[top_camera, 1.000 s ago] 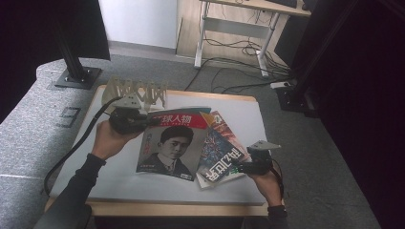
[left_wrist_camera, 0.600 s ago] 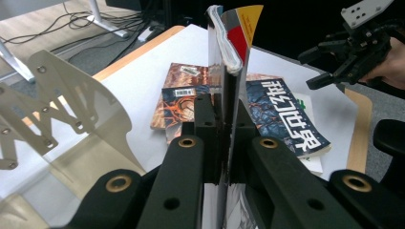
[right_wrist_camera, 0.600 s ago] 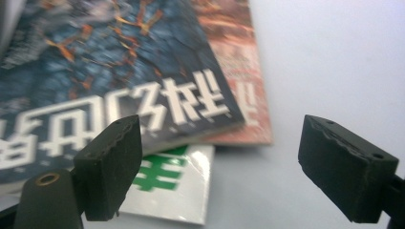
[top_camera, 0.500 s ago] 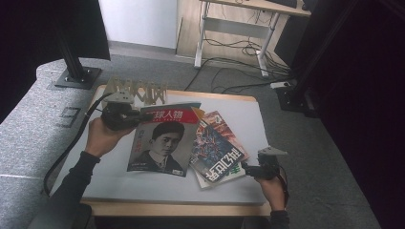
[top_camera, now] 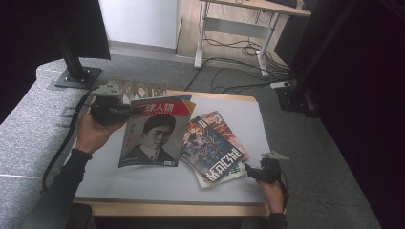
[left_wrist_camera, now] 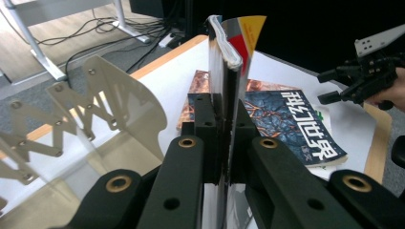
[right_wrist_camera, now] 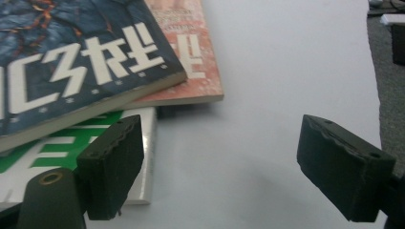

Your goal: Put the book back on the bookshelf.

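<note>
A magazine with a portrait cover and red header (top_camera: pixel 152 136) hangs tilted above the white table (top_camera: pixel 239 112). My left gripper (top_camera: pixel 130 110) is shut on its top left corner, and the left gripper view shows the jaws clamped on its edge (left_wrist_camera: pixel 229 57). To its right lies a stack: a dark blue magazine (top_camera: pixel 216 149) on top, an orange one (top_camera: pixel 212 118) beneath, a green-and-white one (right_wrist_camera: pixel 47 152) at the bottom. My right gripper (top_camera: pixel 249 171) stands open just off the stack's near right corner, nothing between its fingers (right_wrist_camera: pixel 112 164).
A metal zigzag rack (top_camera: pixel 143 88) stands at the table's back left, close behind the held magazine and also close by in the left gripper view (left_wrist_camera: pixel 95 109). Bare white table lies right of the stack (right_wrist_camera: pixel 286 57). Grey floor, cables and a desk frame lie beyond.
My left gripper has lifted the portrait magazine up and to the left, off the stack and toward the rack. My right gripper has drawn back slightly to the right, away from the stack.
</note>
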A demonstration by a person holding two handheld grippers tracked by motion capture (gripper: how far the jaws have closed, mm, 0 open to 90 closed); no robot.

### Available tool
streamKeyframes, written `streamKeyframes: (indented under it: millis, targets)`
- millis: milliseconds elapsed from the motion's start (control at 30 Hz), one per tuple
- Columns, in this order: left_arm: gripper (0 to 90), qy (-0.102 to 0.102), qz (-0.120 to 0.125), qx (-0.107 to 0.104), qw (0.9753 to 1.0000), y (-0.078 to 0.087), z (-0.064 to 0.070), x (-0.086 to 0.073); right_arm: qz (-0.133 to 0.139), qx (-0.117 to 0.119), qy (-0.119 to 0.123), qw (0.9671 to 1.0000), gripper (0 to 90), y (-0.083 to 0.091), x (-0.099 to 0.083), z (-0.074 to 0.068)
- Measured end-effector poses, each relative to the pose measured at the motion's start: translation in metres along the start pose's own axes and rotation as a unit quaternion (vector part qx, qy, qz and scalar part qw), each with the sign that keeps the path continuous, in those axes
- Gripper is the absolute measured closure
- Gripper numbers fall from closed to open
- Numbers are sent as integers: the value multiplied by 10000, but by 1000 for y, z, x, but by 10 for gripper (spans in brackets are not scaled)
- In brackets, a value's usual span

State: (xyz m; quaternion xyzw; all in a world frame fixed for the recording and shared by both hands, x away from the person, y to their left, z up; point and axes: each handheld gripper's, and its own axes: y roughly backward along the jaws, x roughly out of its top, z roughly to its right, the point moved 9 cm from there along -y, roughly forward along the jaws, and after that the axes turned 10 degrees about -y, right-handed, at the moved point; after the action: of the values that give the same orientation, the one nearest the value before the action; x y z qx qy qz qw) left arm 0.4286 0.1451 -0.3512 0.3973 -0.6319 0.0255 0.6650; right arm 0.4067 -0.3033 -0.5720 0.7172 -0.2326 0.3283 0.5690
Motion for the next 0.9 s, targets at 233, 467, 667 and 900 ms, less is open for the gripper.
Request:
streamKeyframes:
  millis: [233,467,667,900]
  targets:
    - [867,53,21,153,9999,11,-11,2,18,-91,-110,9999,159,-6,-6,6]
    - [867,111,13,319,9994,22,-21,4,-86,-190,-122,9997,160,-14,-14,11]
    - [866,202,13,442,9988,31,-30,3,-11,-211,-207,9996,154,-17,-15,11]
    - [866,285,-6,577,9979,39,-40,1,50,-217,-247,9994,153,-17,-15,11]
